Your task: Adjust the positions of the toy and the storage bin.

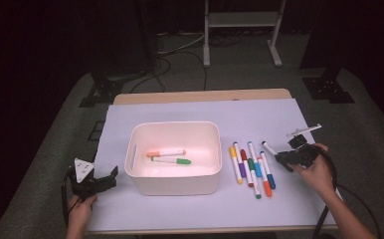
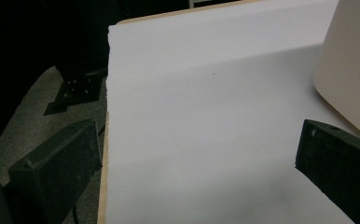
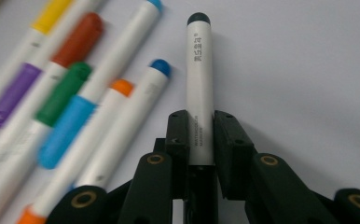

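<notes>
White bin [image 1: 172, 185] at desk [image 1: 200, 107] centre holds 2 markers: orange-capped [image 1: 166, 152] and green-capped [image 1: 171, 160]. Roughly 7 more lie in a row [image 1: 252, 169] right of it. Right gripper [image 3: 200, 126]: fingers clamped on the dark-tipped marker [image 3: 199, 84], which lies low over the desk beside the row. Left gripper [image 2: 197, 158] idle, fingers wide, holding nothing. Judged early: most markers left.

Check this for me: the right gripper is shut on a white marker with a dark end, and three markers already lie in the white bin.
Not quite. The right gripper is shut on the white marker with a dark end, but the white bin holds two markers, not three: an orange-capped marker and a green-capped marker. The high view shows this.
</notes>
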Demonstrator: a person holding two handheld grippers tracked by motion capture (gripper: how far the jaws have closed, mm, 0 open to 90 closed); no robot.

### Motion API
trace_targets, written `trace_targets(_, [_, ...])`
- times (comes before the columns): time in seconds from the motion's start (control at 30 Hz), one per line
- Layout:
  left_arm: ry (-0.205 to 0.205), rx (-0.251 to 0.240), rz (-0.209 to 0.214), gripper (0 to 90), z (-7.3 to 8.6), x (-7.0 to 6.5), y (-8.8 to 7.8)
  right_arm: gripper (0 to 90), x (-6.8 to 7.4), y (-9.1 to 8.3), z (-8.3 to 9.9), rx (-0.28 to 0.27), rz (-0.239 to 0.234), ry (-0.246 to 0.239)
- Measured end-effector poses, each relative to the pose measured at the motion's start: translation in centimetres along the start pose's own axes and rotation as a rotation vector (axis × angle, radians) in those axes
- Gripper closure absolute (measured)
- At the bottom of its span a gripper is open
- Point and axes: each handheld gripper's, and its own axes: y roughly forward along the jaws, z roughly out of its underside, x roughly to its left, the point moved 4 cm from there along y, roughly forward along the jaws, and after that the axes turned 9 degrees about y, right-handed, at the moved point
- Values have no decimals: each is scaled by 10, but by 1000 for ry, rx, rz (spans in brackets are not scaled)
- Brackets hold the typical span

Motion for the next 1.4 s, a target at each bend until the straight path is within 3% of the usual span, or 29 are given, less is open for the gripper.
trace_targets(0.13, [2, 1, -1, 0, 0, 0, 0, 760, 16, -16, -1, -20, -108, -4])
trace_targets(0.27, [1, 1, -2, 0, 0, 0, 0, 759, 35, -30, -4, -31, -183, -29])
trace_targets(0.5, [1, 0, -1, 0, 0, 0, 0, 760, 71, -59, -16, -64, -285, -89])
trace_targets(0.8, [-3, -5, 1, 0, 0, 0, 0, 759, 124, -89, -39, -76, -358, -208])
trace_targets(1.17, [-1, -4, 5, 0, 0, 0, 0, 759, 185, -97, -65, -49, -451, -331])
trace_targets(1.4, [-2, -2, 7, 0, 0, 0, -1, 759, 226, -88, -78, -10, -505, -417])
